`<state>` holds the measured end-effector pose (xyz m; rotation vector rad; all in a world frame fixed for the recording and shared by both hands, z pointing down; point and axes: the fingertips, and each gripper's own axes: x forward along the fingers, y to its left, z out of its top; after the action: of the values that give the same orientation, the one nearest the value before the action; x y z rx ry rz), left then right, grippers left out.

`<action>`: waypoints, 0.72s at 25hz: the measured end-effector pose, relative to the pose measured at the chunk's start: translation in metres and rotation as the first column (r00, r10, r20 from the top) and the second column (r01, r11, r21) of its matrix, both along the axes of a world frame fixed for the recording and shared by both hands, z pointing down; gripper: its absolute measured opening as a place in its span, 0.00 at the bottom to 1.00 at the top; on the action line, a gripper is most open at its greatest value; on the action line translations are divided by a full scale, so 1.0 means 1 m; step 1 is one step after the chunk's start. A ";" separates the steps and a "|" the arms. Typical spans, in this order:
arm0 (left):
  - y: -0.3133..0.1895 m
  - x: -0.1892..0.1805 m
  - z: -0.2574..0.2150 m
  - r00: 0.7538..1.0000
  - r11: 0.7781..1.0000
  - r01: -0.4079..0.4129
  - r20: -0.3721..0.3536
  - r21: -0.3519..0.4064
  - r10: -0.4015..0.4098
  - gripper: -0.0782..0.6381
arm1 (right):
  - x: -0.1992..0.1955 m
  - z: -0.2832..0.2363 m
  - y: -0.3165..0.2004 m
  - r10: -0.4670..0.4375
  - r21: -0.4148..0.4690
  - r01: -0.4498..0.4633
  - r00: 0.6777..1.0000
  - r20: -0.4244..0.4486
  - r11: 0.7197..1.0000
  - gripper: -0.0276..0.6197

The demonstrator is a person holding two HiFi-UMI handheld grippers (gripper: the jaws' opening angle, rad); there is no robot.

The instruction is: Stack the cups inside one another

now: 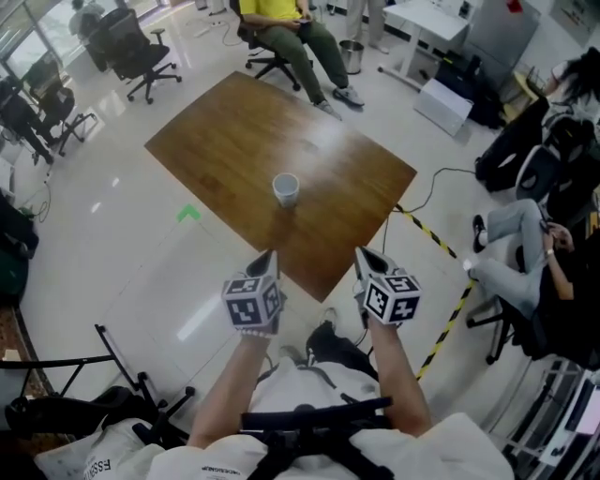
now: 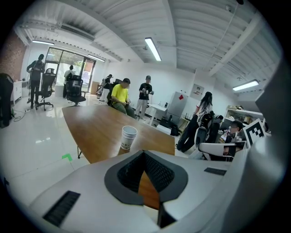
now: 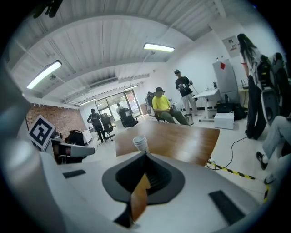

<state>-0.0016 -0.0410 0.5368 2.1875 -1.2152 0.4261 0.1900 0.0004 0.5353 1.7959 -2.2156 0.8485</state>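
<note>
A stack of white paper cups (image 1: 286,189) stands upright near the middle of the brown wooden table (image 1: 225,131). It also shows ahead of the jaws in the left gripper view as the cups (image 2: 128,137) and in the right gripper view as the cups (image 3: 141,143). My left gripper (image 1: 269,253) and right gripper (image 1: 363,253) hover side by side over the table's near corner, well short of the cups and touching nothing. Seen along its own jaws, the left gripper (image 2: 144,154) has its tips together with nothing between them. The right gripper (image 3: 146,155) looks the same.
A person in a yellow shirt (image 1: 281,28) sits at the table's far side. Office chairs (image 1: 141,52) stand at the far left. Another seated person (image 1: 534,248) is at the right. Yellow-black tape (image 1: 441,244) and a green mark (image 1: 188,214) lie on the floor.
</note>
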 end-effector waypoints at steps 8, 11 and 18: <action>0.023 -0.015 -0.010 0.999 0.999 -0.033 -0.028 0.024 0.034 0.10 | -0.029 -0.009 0.030 0.010 -0.008 -0.011 0.999 -0.049 1.000 0.04; 0.028 -0.019 -0.013 0.999 0.999 -0.039 -0.028 0.035 0.040 0.10 | -0.036 -0.012 0.032 0.008 0.001 -0.008 0.999 -0.046 1.000 0.04; 0.036 -0.022 -0.022 0.998 0.998 -0.048 -0.030 0.050 0.049 0.10 | -0.046 -0.022 0.040 -0.002 0.013 0.003 0.999 -0.047 1.000 0.04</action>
<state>-0.0237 -0.0049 0.5146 2.2612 -1.1699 0.3845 0.1443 0.0403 0.5132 1.7996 -2.1991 0.7851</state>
